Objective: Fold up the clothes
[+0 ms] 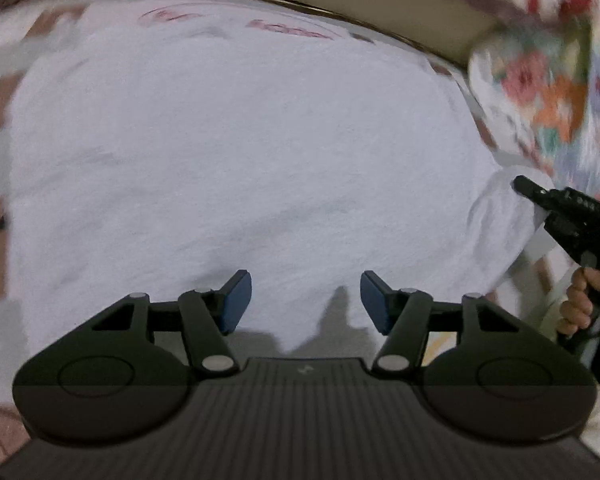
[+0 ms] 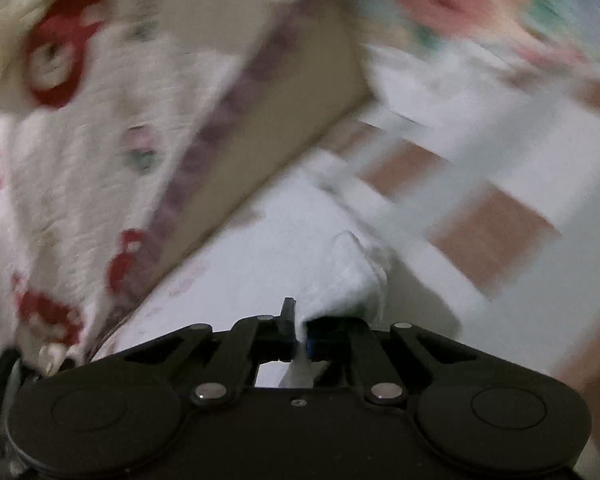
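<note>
White garment (image 1: 228, 168): a pale, plain-knit piece of clothing is spread flat over a patterned bed sheet (image 2: 496, 224), and most of the left wrist view is filled by it. Faint reddish print is seen near its far edge, too blurred to be read. Its long axis cannot be fixed from these views; the broad body is laid across the picture, and a narrower sleeve-like corner is drawn out and lifted at the right side. That corner is pinched by the right gripper (image 2: 300, 340), whose jaws are closed onto a thin fold of the white cloth, a strip of which is seen passing between the pads and out behind them. In the left wrist view the same gripper is carried by a hand (image 1: 584, 304) at the right edge. The left gripper (image 1: 305, 300) is held over the near hem of the garment with its blue pads (image 1: 236, 300) about half apart, and nothing is gripped between them. The sheet is marked with brown and white squares. Beyond it, a cream surface, a floral fabric (image 1: 540, 92) and a white cloth with red motifs (image 2: 60, 80) are recorded, all blurred. No containers are shown.
</note>
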`<state>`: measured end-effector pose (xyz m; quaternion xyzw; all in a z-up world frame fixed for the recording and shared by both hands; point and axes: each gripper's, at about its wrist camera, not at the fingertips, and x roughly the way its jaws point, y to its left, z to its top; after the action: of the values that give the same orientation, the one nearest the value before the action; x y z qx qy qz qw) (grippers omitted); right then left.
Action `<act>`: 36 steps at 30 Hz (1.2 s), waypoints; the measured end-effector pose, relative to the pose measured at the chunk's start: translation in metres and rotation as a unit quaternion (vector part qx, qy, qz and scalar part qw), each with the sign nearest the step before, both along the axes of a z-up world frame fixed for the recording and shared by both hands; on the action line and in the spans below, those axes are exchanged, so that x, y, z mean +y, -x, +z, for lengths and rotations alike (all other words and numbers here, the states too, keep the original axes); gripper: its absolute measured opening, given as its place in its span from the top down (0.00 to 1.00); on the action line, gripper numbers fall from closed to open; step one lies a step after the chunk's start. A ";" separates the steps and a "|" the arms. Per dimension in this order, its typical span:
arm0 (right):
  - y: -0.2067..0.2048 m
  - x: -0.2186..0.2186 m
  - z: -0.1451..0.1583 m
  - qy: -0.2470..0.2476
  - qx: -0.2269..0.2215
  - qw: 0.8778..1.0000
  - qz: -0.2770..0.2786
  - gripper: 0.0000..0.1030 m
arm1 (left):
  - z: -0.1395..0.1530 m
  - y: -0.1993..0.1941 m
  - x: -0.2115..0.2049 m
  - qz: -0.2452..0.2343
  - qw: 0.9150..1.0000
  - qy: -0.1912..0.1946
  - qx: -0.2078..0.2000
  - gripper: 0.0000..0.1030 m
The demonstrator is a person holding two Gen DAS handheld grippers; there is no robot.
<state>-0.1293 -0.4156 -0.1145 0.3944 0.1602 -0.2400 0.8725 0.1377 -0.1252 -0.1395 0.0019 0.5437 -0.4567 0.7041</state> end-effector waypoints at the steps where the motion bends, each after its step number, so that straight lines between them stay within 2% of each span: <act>1: -0.013 0.005 0.015 0.009 -0.007 1.000 0.023 0.93 | 0.006 -0.015 0.016 0.029 0.999 0.023 0.022 0.43; 3: -0.043 0.022 0.046 0.030 -0.017 0.996 0.079 0.93 | 0.014 -0.041 0.056 0.101 0.991 0.063 0.063 0.41; 5: -0.081 0.054 0.075 0.065 -0.013 0.985 0.159 0.93 | 0.019 -0.055 0.090 0.136 0.985 0.082 0.067 0.41; 7: -0.116 0.094 0.087 0.081 -0.016 0.967 0.240 0.93 | 0.023 -0.067 0.124 0.169 0.978 0.100 0.068 0.41; 9: -0.145 0.136 0.091 0.087 -0.017 0.944 0.319 0.93 | 0.014 -0.077 0.150 0.194 0.968 0.126 0.095 0.40; 12: -0.175 0.196 0.062 0.080 0.023 0.906 0.415 0.93 | -0.013 -0.093 0.169 0.214 0.945 0.177 0.174 0.40; 15: -0.195 0.241 0.015 0.079 0.089 0.871 0.476 0.93 | -0.024 -0.098 0.158 0.209 0.946 0.163 0.185 0.40; 16: -0.199 0.250 0.002 0.074 0.105 0.866 0.482 0.93 | -0.027 -0.099 0.154 0.208 0.947 0.158 0.187 0.40; 18: -0.203 0.257 -0.015 0.057 0.121 0.870 0.474 0.93 | -0.029 -0.099 0.146 0.192 0.954 0.146 0.179 0.40; 20: -0.201 0.257 -0.015 0.053 0.116 0.876 0.464 0.93 | -0.029 -0.097 0.142 0.181 0.959 0.135 0.170 0.40; 27: -0.186 0.255 0.006 0.064 0.080 0.884 0.457 0.93 | -0.031 -0.102 0.147 0.189 0.955 0.143 0.176 0.40; 30: -0.183 0.249 0.008 0.064 0.077 0.885 0.456 0.93 | -0.031 -0.100 0.142 0.174 0.958 0.141 0.179 0.41; 33: -0.181 0.247 0.006 0.068 0.091 0.880 0.461 0.93 | -0.022 -0.095 0.135 0.177 0.968 0.121 0.133 0.41; 36: -0.179 0.248 0.002 0.066 0.091 0.880 0.461 0.93 | -0.023 -0.095 0.125 0.157 0.969 0.133 0.137 0.40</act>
<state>0.0500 -0.1676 -0.1120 0.1936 0.3865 0.1443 0.8901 0.2327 0.0000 -0.1624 -0.2401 0.5626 -0.4049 0.6796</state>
